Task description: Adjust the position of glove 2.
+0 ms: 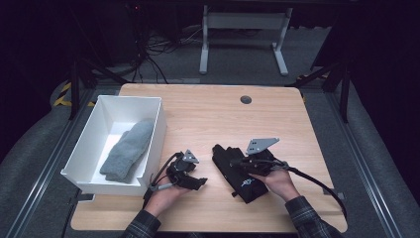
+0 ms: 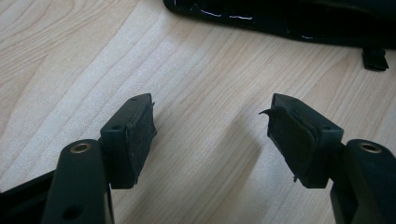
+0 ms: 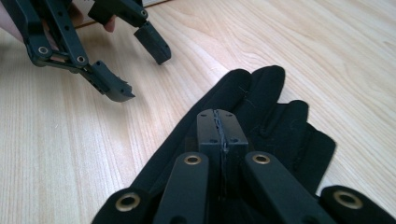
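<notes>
Left gripper (image 1: 198, 181) low with jaws apart; right gripper (image 3: 219, 126) closed, pads together.

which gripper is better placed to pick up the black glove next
Right. The right gripper sits directly over the black glove, jaws shut, while the left gripper is open over bare table beside it.

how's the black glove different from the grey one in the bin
The black glove lies flat on the bare wooden table; the grey glove lies inside the white bin. The black one looks smooth and thin, the grey one thick and knitted. The right gripper is shut above the black glove; nothing touches the grey one. Both lie with fingers pointing away from the person.
</notes>
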### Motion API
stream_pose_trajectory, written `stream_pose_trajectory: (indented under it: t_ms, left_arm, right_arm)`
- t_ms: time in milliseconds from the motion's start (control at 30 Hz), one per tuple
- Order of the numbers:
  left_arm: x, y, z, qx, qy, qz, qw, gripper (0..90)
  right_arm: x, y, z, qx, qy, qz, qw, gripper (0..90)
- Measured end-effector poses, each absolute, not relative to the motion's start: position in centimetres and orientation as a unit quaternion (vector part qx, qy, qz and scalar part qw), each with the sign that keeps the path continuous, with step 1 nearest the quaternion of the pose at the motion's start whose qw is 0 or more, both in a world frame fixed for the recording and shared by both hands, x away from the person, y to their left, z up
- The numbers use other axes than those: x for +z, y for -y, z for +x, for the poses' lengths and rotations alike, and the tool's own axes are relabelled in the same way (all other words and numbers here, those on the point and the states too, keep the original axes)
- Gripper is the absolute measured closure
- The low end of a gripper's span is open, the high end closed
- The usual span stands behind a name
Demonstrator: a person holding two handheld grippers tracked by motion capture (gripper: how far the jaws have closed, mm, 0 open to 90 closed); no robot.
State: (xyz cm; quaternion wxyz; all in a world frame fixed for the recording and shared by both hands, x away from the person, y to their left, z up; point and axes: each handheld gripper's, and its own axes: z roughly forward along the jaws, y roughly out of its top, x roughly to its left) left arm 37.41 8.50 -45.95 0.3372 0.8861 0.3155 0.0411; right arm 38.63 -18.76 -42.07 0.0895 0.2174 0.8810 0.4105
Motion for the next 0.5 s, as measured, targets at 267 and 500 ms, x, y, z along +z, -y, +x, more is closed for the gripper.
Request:
stream_pose_trajectory:
  t_ms: [267, 500]
  left_arm:
    - [-45.9, -8.4, 37.3, 0.043, -0.312, 0.888, 0.336, 32.4]
    - [-45.3, -8.4, 37.2, 0.040, -0.306, 0.880, 0.360, 53.6]
  right_arm:
    - [-43.1, 18.4, 38.9, 0.398, -0.886, 0.220, 0.091, 72.8]
    - [-41.5, 20.7, 38.7, 0.411, -0.872, 0.241, 0.113, 86.3]
